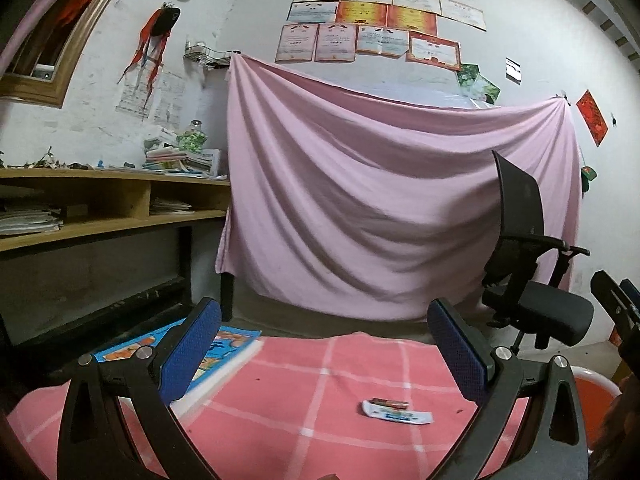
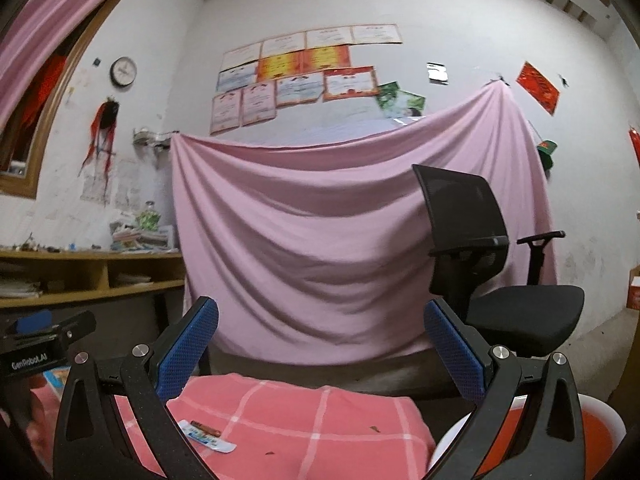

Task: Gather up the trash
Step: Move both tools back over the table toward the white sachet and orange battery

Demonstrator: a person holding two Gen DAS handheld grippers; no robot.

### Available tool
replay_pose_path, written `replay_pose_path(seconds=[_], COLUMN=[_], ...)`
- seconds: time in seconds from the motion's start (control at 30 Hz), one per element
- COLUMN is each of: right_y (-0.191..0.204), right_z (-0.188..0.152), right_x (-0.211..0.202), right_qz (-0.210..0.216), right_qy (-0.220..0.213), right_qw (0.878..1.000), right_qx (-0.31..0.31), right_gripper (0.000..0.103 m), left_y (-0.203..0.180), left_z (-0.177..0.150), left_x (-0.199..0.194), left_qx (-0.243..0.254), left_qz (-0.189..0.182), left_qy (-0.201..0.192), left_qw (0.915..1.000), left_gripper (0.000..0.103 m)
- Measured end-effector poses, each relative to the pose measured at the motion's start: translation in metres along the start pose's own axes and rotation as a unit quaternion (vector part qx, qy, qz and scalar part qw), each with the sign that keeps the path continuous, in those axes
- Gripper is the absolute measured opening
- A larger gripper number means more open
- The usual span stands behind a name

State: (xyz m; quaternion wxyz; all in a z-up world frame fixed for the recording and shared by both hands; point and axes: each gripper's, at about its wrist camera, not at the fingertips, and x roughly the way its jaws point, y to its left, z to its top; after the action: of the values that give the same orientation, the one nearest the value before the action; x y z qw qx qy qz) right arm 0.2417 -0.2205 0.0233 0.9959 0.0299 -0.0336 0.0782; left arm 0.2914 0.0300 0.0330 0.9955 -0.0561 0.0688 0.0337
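Both the left gripper (image 1: 324,344) and right gripper (image 2: 320,344) hang spread and empty. A flat snack wrapper (image 1: 400,416) (a brown stick (image 1: 390,402) touching its far edge) lies near on the pink checked tablecloth (image 1: 280,400). Probably light, limp, slippery; pinch a raised end.

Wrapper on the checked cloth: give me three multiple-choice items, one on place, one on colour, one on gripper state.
1. The small brown stick lies where?
A. against the wrapper
B. on the book
C. on the chair

2. The tablecloth is?
A. green
B. pink with white lines
C. plain black

3. The left hand-held gripper is?
A. shut on the wrapper
B. open, empty
C. shut on the book

Key: A, the small brown stick touches the wrapper; B, the tablecloth shows a pink check; B, the left hand-held gripper fingers stand apart, nothing between.
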Motion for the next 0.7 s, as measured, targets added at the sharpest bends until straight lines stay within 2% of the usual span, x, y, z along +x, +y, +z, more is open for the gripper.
replay_pose_path(seconds=[0.3, 0.5, 0.7], right_y=[0.022, 0.028, 0.026], right_z=[-0.010, -0.024, -0.038], right_x=[0.009, 0.033, 0.052], right_qz=[0.018, 0.029, 0.033], right_qy=[0.023, 0.094, 0.151], right_qw=[0.999, 0.995, 0.988], right_qx=[-0.020, -0.021, -0.008], right_gripper=[0.103, 0.103, 0.103], left_y=[0.005, 0.004, 0.010], left_z=[-0.012, -0.026, -0.040], left_x=[0.005, 0.031, 0.048], left_qx=[0.025, 0.042, 0.030], left_qz=[0.012, 0.046, 0.061], left_qy=[0.014, 0.077, 0.129], left_qw=[0.9995, 0.9951, 0.9893], left_gripper=[0.101, 0.101, 0.101])
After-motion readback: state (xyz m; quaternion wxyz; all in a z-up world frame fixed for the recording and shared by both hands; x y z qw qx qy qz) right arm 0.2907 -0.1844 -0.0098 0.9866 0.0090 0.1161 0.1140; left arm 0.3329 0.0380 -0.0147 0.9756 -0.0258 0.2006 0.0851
